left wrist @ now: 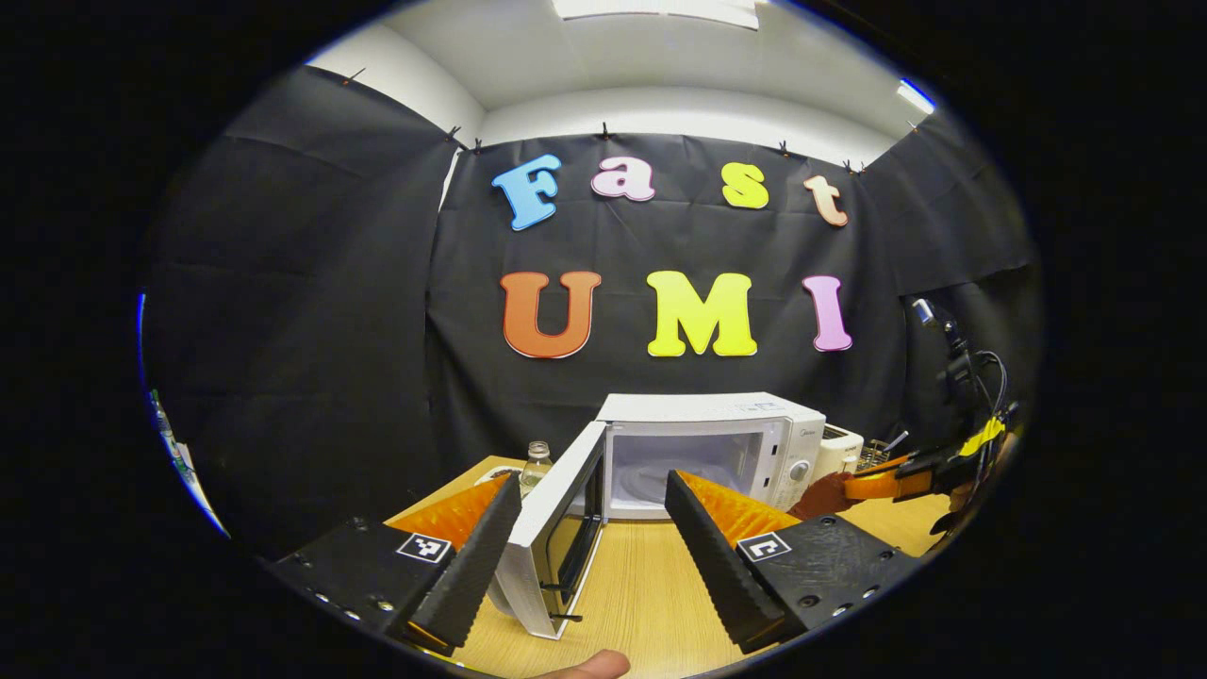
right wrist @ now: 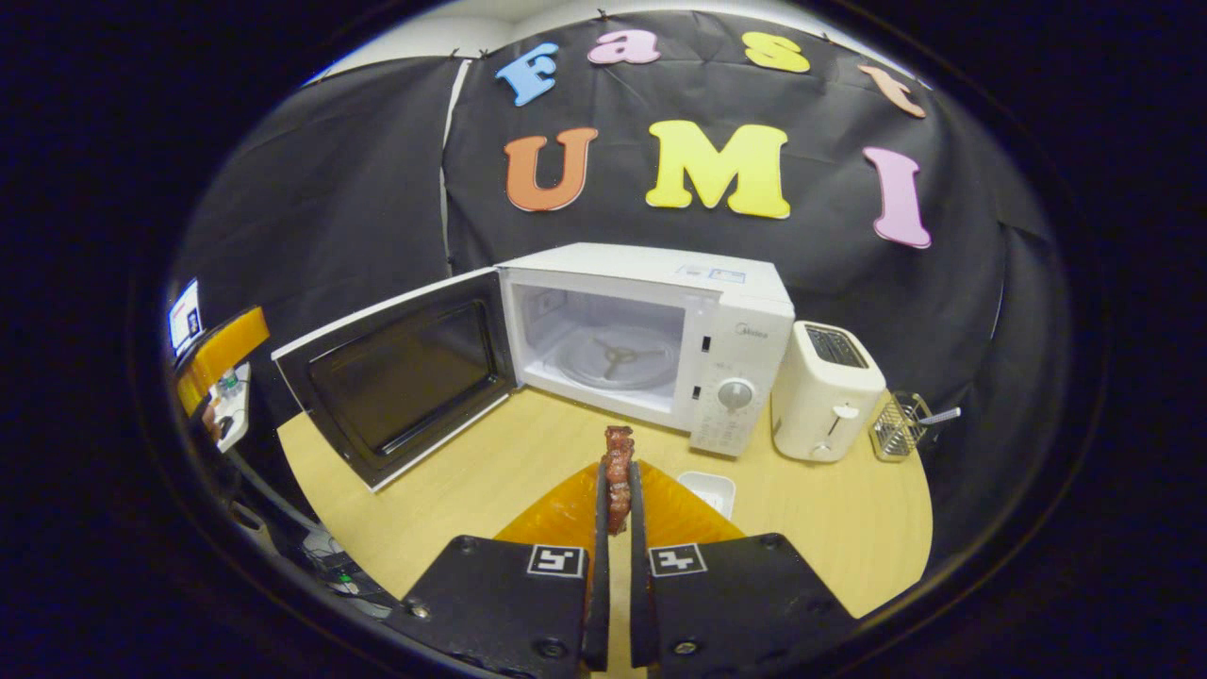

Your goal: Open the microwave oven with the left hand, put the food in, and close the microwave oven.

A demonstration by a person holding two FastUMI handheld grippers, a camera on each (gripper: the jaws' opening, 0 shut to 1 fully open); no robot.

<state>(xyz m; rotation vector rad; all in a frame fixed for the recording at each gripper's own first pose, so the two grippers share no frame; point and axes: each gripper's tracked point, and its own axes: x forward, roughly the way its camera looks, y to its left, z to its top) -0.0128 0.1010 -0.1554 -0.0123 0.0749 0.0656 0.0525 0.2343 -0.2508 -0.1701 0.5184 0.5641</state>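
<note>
The white microwave (right wrist: 735, 311) stands at the back of the wooden table (right wrist: 490, 471) with its door (right wrist: 405, 372) swung wide to the left. Inside it lies a bare glass turntable (right wrist: 613, 356). My right gripper (right wrist: 618, 467) is shut on a reddish-brown strip of food (right wrist: 619, 441), held upright over the table in front of the cavity. My left gripper (left wrist: 594, 481) is open, its fingers either side of the door's edge (left wrist: 552, 528) without touching it. In the left gripper view the right gripper (left wrist: 891, 485) shows far right, beside the microwave (left wrist: 717, 415).
A white toaster (right wrist: 825, 391) stands right of the microwave, with a small wire rack (right wrist: 901, 424) beyond it. A little white dish (right wrist: 707, 490) lies on the table near my right fingers. A clear bottle (left wrist: 537, 462) stands behind the door. A thumb (left wrist: 594, 665) shows at the bottom.
</note>
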